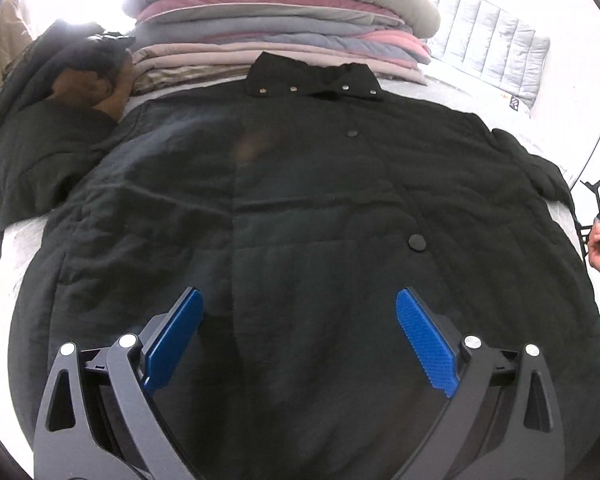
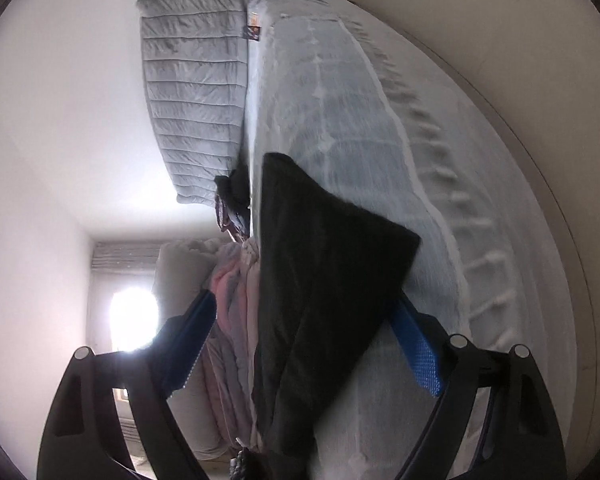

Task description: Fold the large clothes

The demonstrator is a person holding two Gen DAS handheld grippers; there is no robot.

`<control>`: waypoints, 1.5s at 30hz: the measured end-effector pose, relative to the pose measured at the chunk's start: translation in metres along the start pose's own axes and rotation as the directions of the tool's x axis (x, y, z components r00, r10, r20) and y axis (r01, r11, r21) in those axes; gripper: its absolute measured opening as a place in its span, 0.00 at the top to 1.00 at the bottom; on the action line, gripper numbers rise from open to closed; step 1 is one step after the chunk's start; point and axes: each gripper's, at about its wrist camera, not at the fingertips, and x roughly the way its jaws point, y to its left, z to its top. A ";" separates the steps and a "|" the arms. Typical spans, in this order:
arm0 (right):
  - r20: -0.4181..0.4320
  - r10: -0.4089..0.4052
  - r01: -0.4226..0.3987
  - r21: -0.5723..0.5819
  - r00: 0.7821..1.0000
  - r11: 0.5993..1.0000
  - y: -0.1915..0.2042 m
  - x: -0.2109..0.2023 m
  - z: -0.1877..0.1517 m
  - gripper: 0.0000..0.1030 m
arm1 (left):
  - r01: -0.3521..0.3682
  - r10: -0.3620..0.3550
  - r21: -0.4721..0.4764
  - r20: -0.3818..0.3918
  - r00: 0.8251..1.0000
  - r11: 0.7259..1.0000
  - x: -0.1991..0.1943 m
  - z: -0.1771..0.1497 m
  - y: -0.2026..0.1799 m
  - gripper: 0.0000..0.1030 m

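Hovering left gripper [image 1: 300, 336] spread | right gripper [image 2: 300, 344] spread | black coat [image 1: 300, 200] flat on bed [image 2: 340, 120]

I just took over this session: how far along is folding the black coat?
Done: the black coat lies spread flat, front up, collar toward the stacked blankets.
In hand: nothing gripped. The left gripper hovers open over its hem; the right gripper is open at a sleeve overhanging the mattress.
Left: every fold.

Blanket stack [image 1: 276, 28] just behind coat [image 1: 300, 200].

White walls [image 2: 60, 120], bright window [image 2: 134, 316], padded grey headboard [image 2: 196, 92].
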 end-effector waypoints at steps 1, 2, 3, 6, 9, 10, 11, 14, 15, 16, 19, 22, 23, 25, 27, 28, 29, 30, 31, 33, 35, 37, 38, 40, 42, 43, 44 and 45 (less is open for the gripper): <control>-0.006 -0.019 0.019 -0.033 1.000 0.999 0.004 0.003 0.001 0.20 | 0.001 -0.001 0.002 -0.002 1.000 1.000 0.001 -0.001 -0.001 0.09; -0.006 -0.046 0.046 -0.064 0.999 0.997 0.008 0.004 0.000 0.34 | 0.001 -0.001 0.005 -0.004 1.000 1.000 0.002 -0.001 -0.001 0.09; -0.009 -0.089 0.088 -0.098 0.996 0.991 0.012 0.007 -0.001 0.48 | 0.000 0.000 0.008 -0.007 1.000 1.000 0.002 -0.001 -0.002 0.09; -0.010 -0.152 0.149 -0.145 0.988 0.978 0.014 0.013 -0.003 0.84 | -0.002 0.002 0.017 -0.013 1.000 1.000 0.005 -0.001 -0.004 0.09; 0.037 -0.158 0.162 -0.179 0.987 0.970 0.021 0.007 -0.006 0.87 | -0.002 0.002 0.024 -0.017 1.000 1.000 0.006 -0.001 -0.005 0.09; 0.054 -0.149 0.156 -0.191 0.987 0.969 0.023 0.007 -0.007 0.88 | -0.001 0.002 0.024 -0.017 1.000 1.000 0.006 -0.001 -0.005 0.09; 0.073 -0.137 0.149 -0.211 0.988 0.966 0.029 0.004 -0.009 0.90 | 0.000 0.001 0.024 -0.018 1.000 1.000 0.006 -0.001 -0.005 0.09; 0.115 -0.074 0.103 -0.281 0.991 0.954 0.054 -0.008 -0.018 0.90 | 0.005 -0.005 0.020 -0.023 1.000 1.000 0.008 -0.001 -0.005 0.09; 0.127 -0.050 0.086 -0.297 0.991 0.951 0.063 -0.014 -0.020 0.90 | 0.007 -0.007 0.018 -0.025 1.000 1.000 0.008 -0.001 -0.005 0.09; 0.140 -0.033 0.075 -0.305 0.990 0.949 0.071 -0.019 -0.021 0.90 | 0.009 -0.009 0.016 -0.025 1.000 1.000 0.008 -0.001 -0.004 0.09; 0.161 0.028 0.030 -0.347 0.987 0.937 0.097 -0.033 -0.027 0.90 | 0.016 -0.016 0.011 -0.028 0.999 1.000 0.009 -0.001 -0.004 0.09; 0.160 0.049 0.018 -0.390 0.986 0.920 0.119 -0.037 -0.034 0.90 | 0.022 -0.021 0.009 -0.027 0.999 1.000 0.009 -0.001 -0.003 0.09; 0.160 0.059 0.008 -0.390 0.985 0.921 0.123 -0.039 -0.036 0.90 | 0.024 -0.024 0.008 -0.026 0.999 1.000 0.009 -0.001 -0.003 0.09; 0.161 0.066 0.000 -0.382 0.985 0.924 0.125 -0.038 -0.036 0.90 | 0.027 -0.027 0.006 -0.029 0.999 1.000 0.009 -0.001 -0.002 0.09; 0.168 0.045 0.017 -0.354 0.985 0.935 0.116 -0.036 -0.034 0.90 | 0.031 -0.031 0.001 -0.035 0.999 1.000 0.010 -0.001 -0.002 0.09; 0.173 0.036 0.024 -0.337 0.984 0.941 0.112 -0.036 -0.034 0.90 | 0.033 -0.033 -0.002 -0.038 0.999 0.999 0.010 -0.001 -0.001 0.09; 0.180 0.027 0.033 -0.322 0.983 0.946 0.107 -0.036 -0.034 0.90 | 0.036 -0.036 -0.006 -0.042 0.998 0.999 0.011 0.000 0.000 0.09; 0.186 0.021 0.039 -0.311 0.982 0.950 0.104 -0.035 -0.036 0.90 | 0.041 -0.042 -0.011 -0.047 0.998 0.999 0.011 0.000 0.001 0.09; 0.189 0.020 0.041 -0.312 0.982 0.949 0.105 -0.035 -0.037 0.90 | 0.047 -0.047 -0.014 -0.050 0.998 0.999 0.011 0.001 0.002 0.09; 0.194 0.014 0.055 -0.346 0.981 0.937 0.119 -0.033 -0.045 0.90 | 0.066 -0.067 -0.028 -0.060 0.996 0.997 0.010 0.003 0.005 0.09; 0.183 0.006 0.075 -0.432 0.983 0.899 0.152 -0.024 -0.064 0.90 | 0.095 -0.098 -0.051 -0.072 0.993 0.994 0.008 0.008 0.010 0.09; 0.162 -0.002 0.089 -0.531 0.987 0.843 0.189 -0.009 -0.091 0.90 | 0.113 -0.118 -0.075 -0.078 0.990 0.991 0.005 0.013 0.017 0.09; 0.149 -0.007 0.092 -0.578 0.989 0.811 0.206 -0.001 -0.106 0.90 | 0.116 -0.123 -0.085 -0.077 0.989 0.990 0.002 0.015 0.021 0.09; 0.109 -0.023 0.092 -0.692 0.994 0.716 0.244 0.023 -0.152 0.90 | 0.128 -0.134 -0.113 -0.056 0.989 0.985 -0.006 0.022 0.033 0.09; 0.068 -0.038 0.076 -0.774 0.997 0.628 0.269 0.046 -0.198 0.90 | 0.139 -0.144 -0.150 -0.028 0.989 0.979 -0.015 0.026 0.047 0.09; 0.033 -0.054 0.058 -0.826 0.998 0.561 0.282 0.064 -0.236 0.90 | 0.147 -0.151 -0.175 -0.008 0.989 0.974 -0.021 0.028 0.056 0.09; 0.013 -0.067 0.046 -0.852 0.998 0.522 0.288 0.075 -0.259 0.90 | 0.153 -0.154 -0.200 0.013 0.988 0.968 -0.026 0.029 0.065 0.09; -0.011 -0.082 0.030 -0.879 0.997 0.475 0.291 0.087 -0.286 0.90 | 0.156 -0.153 -0.216 0.028 0.988 0.964 -0.029 0.028 0.072 0.09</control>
